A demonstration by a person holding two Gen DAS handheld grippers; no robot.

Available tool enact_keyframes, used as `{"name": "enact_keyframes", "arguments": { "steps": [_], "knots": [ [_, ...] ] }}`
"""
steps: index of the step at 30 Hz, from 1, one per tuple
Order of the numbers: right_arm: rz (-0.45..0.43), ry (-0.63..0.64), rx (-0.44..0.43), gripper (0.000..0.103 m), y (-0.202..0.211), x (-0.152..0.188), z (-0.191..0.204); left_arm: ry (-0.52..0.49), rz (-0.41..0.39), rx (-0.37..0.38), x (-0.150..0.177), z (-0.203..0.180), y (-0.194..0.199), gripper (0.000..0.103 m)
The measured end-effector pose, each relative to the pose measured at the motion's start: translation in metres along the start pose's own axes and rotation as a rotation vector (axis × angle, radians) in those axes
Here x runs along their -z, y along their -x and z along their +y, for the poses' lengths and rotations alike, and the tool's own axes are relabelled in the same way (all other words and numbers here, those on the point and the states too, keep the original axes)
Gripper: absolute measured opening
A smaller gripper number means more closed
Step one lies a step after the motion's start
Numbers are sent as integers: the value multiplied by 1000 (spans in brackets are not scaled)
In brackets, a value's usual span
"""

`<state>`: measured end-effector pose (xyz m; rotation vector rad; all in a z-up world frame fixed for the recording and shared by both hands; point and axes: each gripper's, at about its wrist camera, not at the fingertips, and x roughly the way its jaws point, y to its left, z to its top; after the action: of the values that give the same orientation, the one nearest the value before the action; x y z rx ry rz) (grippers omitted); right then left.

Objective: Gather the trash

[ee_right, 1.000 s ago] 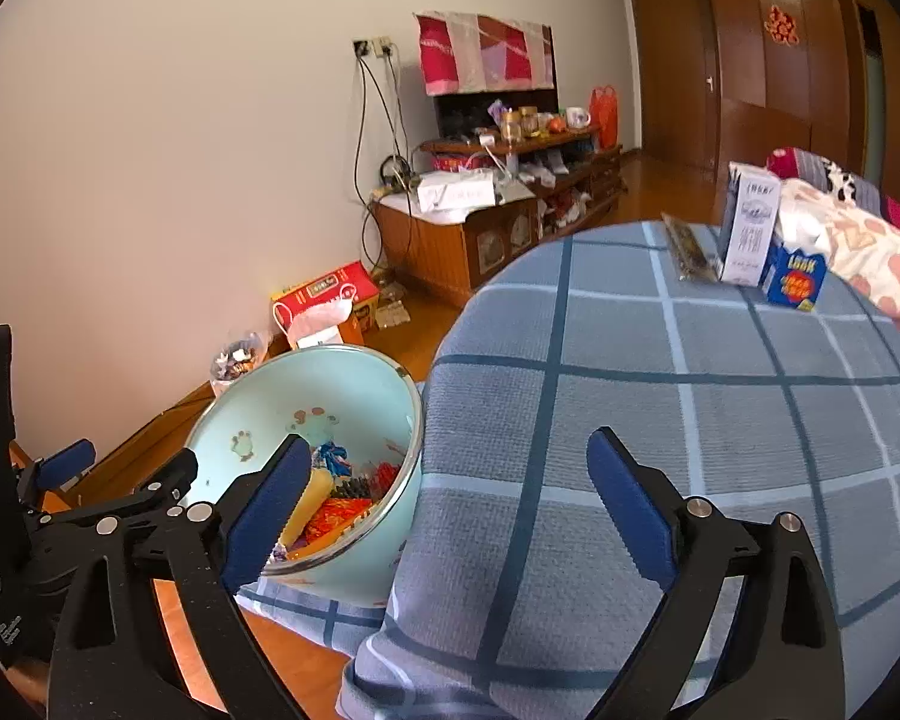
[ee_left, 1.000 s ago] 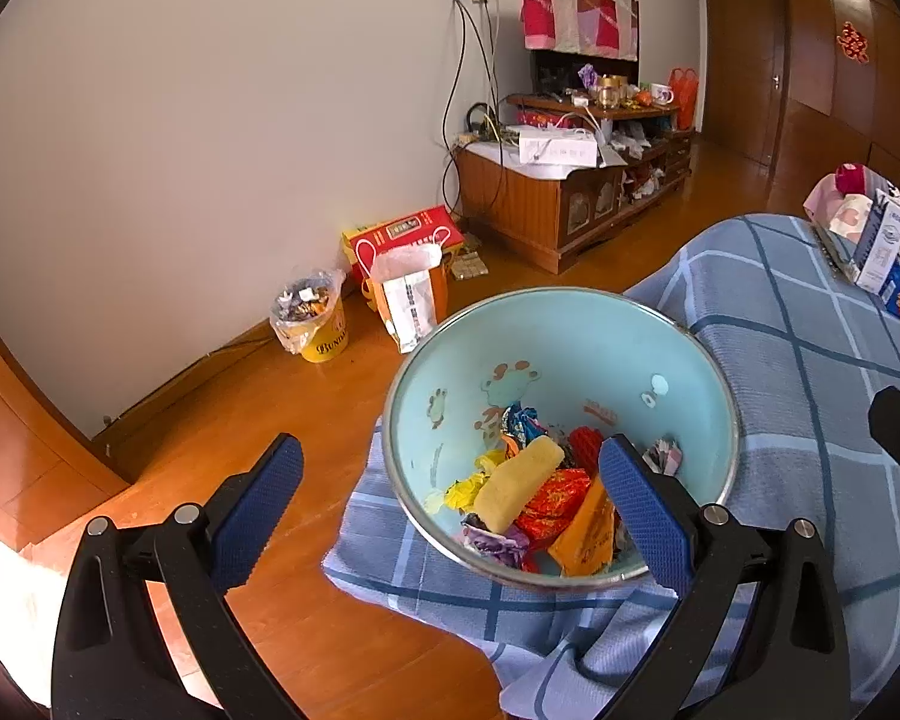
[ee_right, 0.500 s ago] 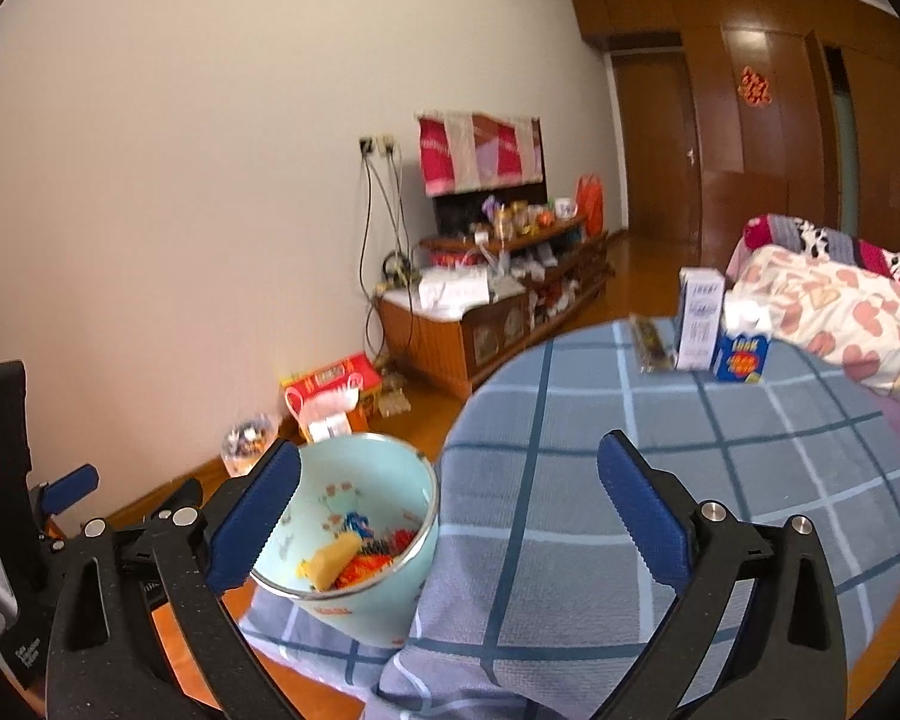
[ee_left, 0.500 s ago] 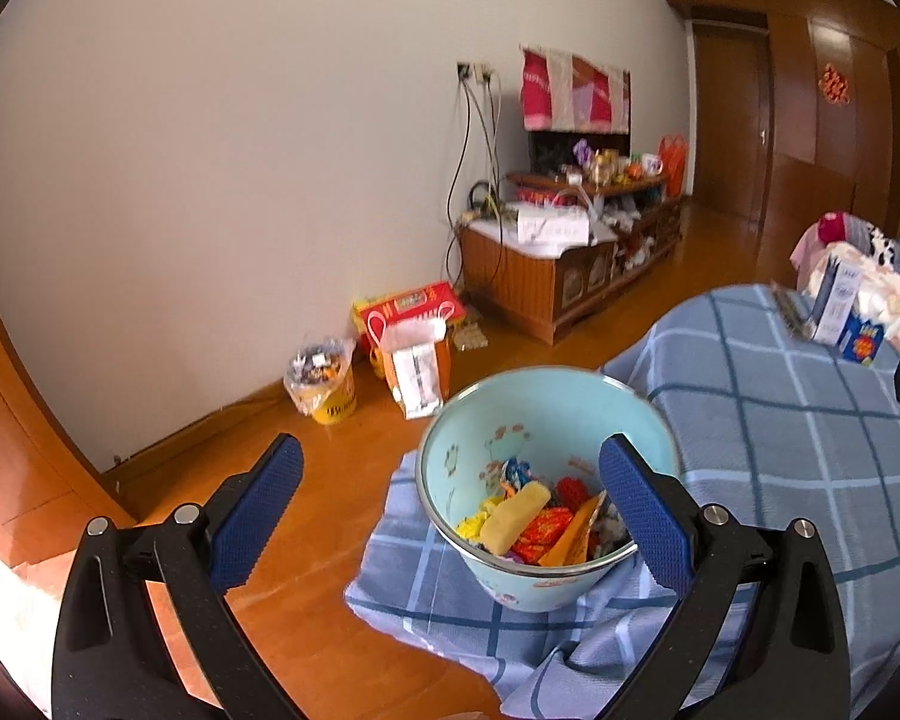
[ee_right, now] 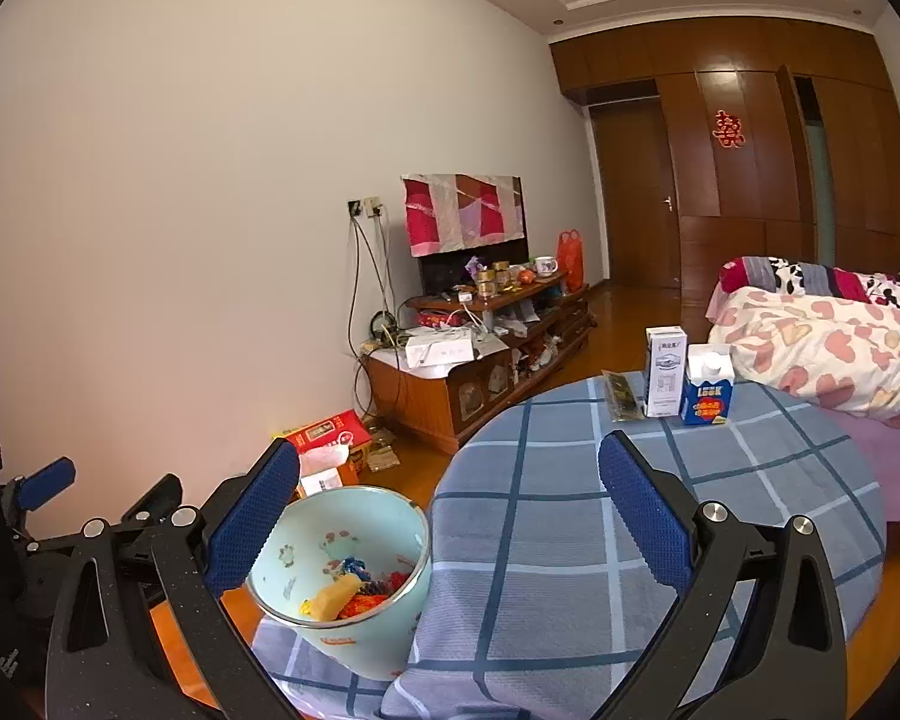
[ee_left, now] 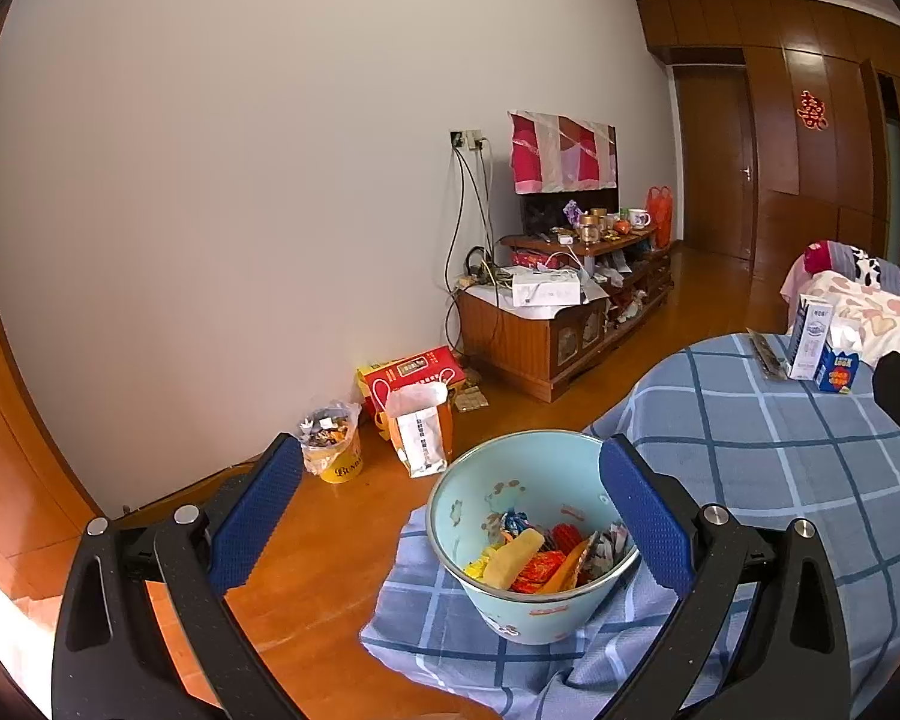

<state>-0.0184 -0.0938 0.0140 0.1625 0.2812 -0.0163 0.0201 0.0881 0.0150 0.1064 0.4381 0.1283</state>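
Since a second ago both of our grippers have drawn back and upward from the pale blue bin: it filled the left wrist view then and now sits smaller and lower, with more of the wall and ceiling showing. The left gripper has its jaws spread wide and holds nothing; the bin stands ahead between the fingers, nearer the right-hand pad, apart from both. Inside it we see wrappers in yellow, red and orange piled at the bottom. The right gripper is likewise released and empty, with the bin just behind its left-hand pad and the blue checked cloth stretching between the fingers. The bin rests at the edge of that cloth. The right wrist view shows the left gripper's body at the far left, plus a white carton and a blue carton standing side by side at the cloth's far edge. The left view alone shows a yellow bucket of scraps on the wooden floor by the wall.
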Motion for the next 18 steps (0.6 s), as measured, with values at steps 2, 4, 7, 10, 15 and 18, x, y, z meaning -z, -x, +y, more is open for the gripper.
{"name": "enact_keyframes", "arguments": {
  "steps": [2, 4, 7, 10, 15, 18],
  "knots": [
    [3, 0, -1, 98, 0, 0, -1, 3, -1, -3, 0, 1, 1, 97],
    [6, 0, 0, 98, 1, 1, -1, 8, -2, -2, 0, 2, 2, 97],
    [14, 0, -1, 98, 0, 2, -1, 7, 0, -3, 0, 2, 2, 97],
    [12, -6, -2, 98, 1, 2, 0, 5, 5, -4, 0, 3, 3, 97],
    [17, -20, -2, 98, 1, 2, -2, 5, 4, -4, 0, 3, 3, 97],
    [16, -24, -3, 98, 1, 2, -3, 8, 2, -7, 0, 4, 4, 97]
  ]
}}
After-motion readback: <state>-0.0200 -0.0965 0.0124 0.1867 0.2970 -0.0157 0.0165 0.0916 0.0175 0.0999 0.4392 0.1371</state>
